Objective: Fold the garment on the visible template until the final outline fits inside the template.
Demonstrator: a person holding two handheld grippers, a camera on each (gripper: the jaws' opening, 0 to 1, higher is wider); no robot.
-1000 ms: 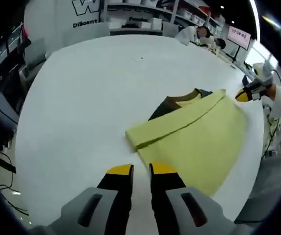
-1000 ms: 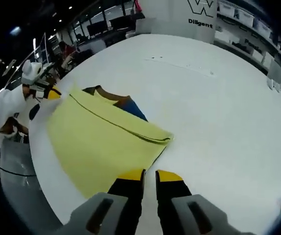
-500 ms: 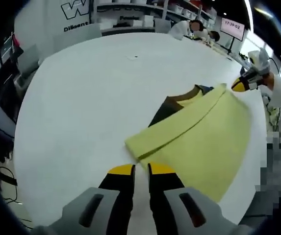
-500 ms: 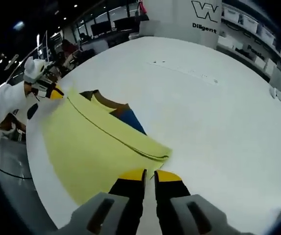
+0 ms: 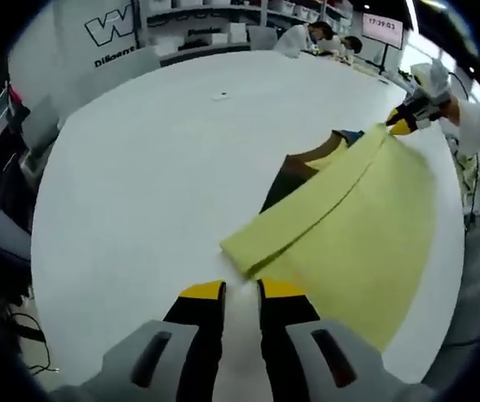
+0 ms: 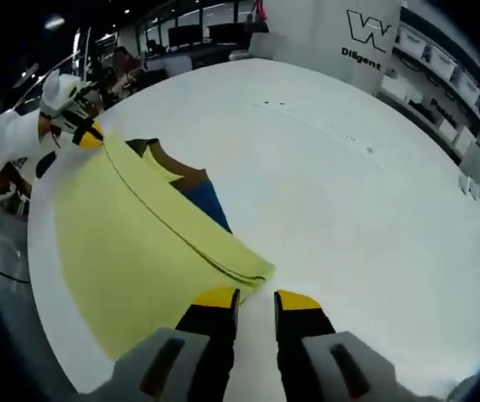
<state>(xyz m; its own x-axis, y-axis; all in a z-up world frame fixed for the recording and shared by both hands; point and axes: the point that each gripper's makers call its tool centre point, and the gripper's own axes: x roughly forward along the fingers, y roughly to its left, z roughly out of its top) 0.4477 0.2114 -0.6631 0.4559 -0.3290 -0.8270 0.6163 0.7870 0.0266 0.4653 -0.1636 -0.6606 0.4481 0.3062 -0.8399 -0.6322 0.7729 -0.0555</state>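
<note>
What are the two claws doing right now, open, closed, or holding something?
Left claw: open by a narrow gap, holding nothing, right by the folded yellow garment.
Right claw: open, holding nothing, at the garment's other corner.

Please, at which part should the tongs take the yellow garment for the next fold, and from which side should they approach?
Probably at its two near corners. The yellow garment lies flat on the white table, its folded edge ending just ahead of the left tongs and the right tongs. Approach low from the table side, sliding one jaw under the thin layered corner.

Pale yellow garment (image 5: 353, 222) – brown and blue template (image 6: 191, 186), white table (image 5: 156, 159), yellow-tipped black tool (image 5: 240, 295)
</note>
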